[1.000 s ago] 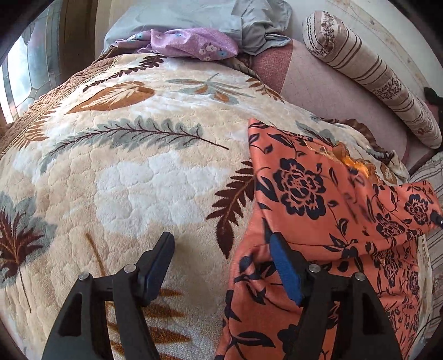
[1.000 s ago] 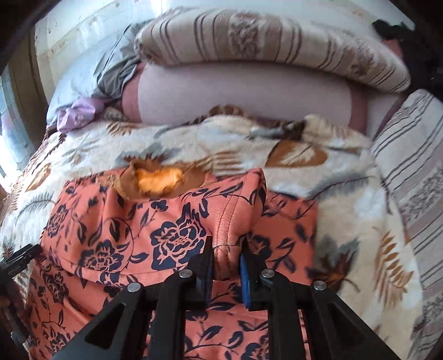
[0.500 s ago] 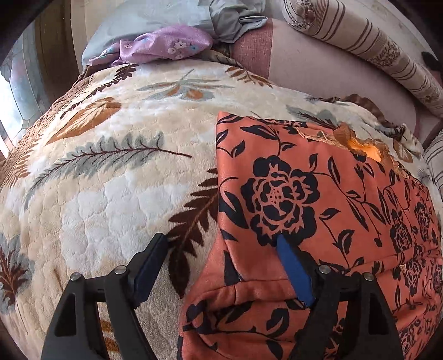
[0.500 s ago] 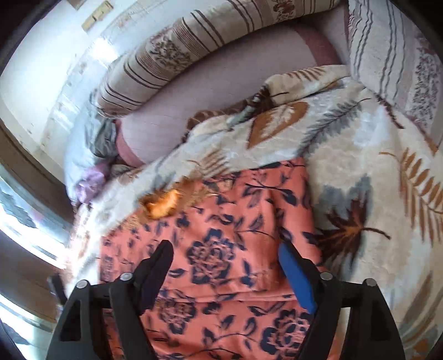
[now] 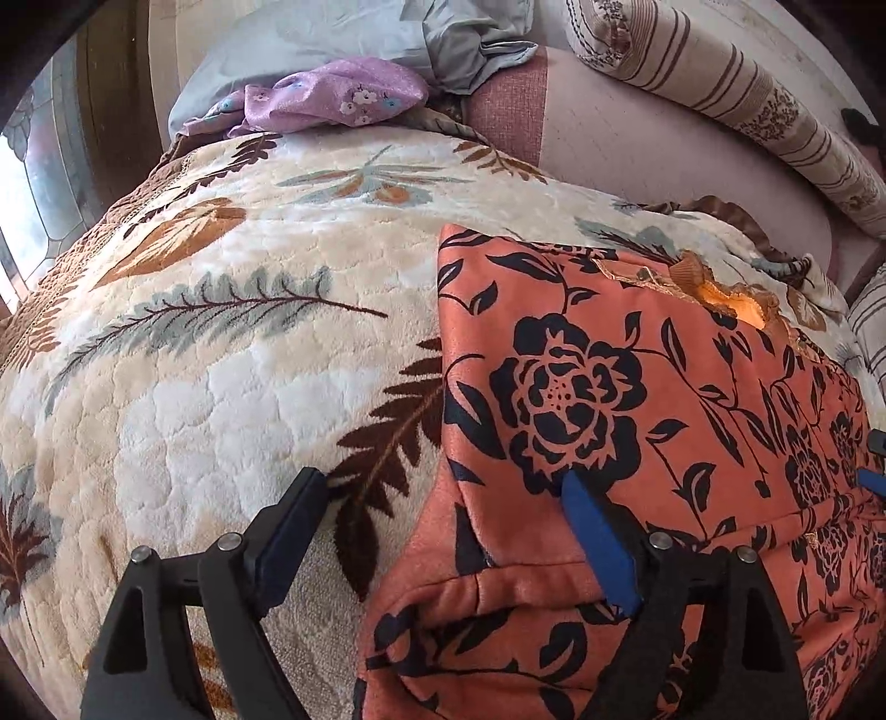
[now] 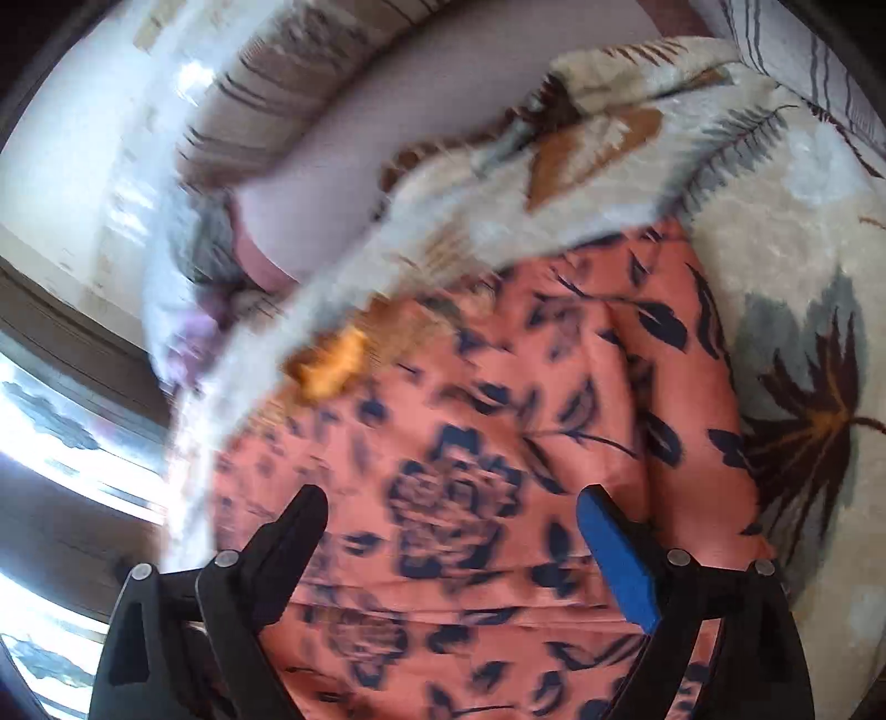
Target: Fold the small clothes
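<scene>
An orange garment with a dark flower print (image 5: 609,387) lies folded on the cream leaf-patterned blanket (image 5: 221,360). My left gripper (image 5: 440,482) hovers at the garment's left edge with its jaws opening. One finger is over the blanket, the blue-padded one over the cloth, and nothing is pinched. In the blurred right wrist view my right gripper (image 6: 451,498) hangs just above the same garment (image 6: 470,443); its jaws are opening too, and the fabric below is not gripped. The right gripper's blue tip (image 5: 872,479) shows at the left wrist view's right edge.
A purple flowered cloth (image 5: 332,99) and a grey one (image 5: 398,39) lie at the head of the bed. A striped bolster (image 5: 720,77) rests on a pink cushion (image 5: 637,144) behind the garment. A window (image 5: 33,183) is at the far left.
My right gripper let go of the raised fold, opened wide, rolled and sank toward the garment. The left gripper shifted over the garment's left edge and widened. The garment has settled flat.
</scene>
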`<state>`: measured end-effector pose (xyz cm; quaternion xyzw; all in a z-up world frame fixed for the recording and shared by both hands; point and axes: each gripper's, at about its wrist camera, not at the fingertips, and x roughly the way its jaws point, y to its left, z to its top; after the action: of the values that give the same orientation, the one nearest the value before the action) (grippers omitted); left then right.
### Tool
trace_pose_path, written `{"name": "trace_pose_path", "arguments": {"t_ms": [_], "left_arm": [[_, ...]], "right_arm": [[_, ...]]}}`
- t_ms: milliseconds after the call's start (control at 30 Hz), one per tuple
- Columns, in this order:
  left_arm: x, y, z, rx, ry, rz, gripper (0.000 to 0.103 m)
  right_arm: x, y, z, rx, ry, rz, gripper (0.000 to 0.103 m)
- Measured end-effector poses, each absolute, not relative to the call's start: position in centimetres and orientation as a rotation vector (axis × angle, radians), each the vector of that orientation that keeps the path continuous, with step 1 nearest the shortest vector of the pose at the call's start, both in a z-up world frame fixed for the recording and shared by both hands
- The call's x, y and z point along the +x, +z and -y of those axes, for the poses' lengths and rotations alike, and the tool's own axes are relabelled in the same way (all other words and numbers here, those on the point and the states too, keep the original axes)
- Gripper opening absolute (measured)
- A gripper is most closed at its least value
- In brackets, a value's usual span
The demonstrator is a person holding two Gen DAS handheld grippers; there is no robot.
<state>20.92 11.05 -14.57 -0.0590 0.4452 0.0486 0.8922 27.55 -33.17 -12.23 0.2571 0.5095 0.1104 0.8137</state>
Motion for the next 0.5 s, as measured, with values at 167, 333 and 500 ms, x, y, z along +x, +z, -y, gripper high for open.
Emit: {"name": "trace_pose_path", "arguments": {"t_ms": [167,333,500], "left_arm": [[20.9,-14.6,-11.0,-0.123,0.102,-0.917,0.088],[20.8,-14.6,-11.1,-0.129,0.096,-0.914,0.088],[20.8,-14.6,-11.1,-0.130,0.096,-0.913,0.088]], "right_arm": [[27.1,-8.3,31.3,0.488,0.264,-0.986,0.091],[28.0,-12.4,32.1,0.454,0.220,-1.099,0.091],[27.2,-10.9,31.8,0.431,0.196,-1.067,0.091]]}}
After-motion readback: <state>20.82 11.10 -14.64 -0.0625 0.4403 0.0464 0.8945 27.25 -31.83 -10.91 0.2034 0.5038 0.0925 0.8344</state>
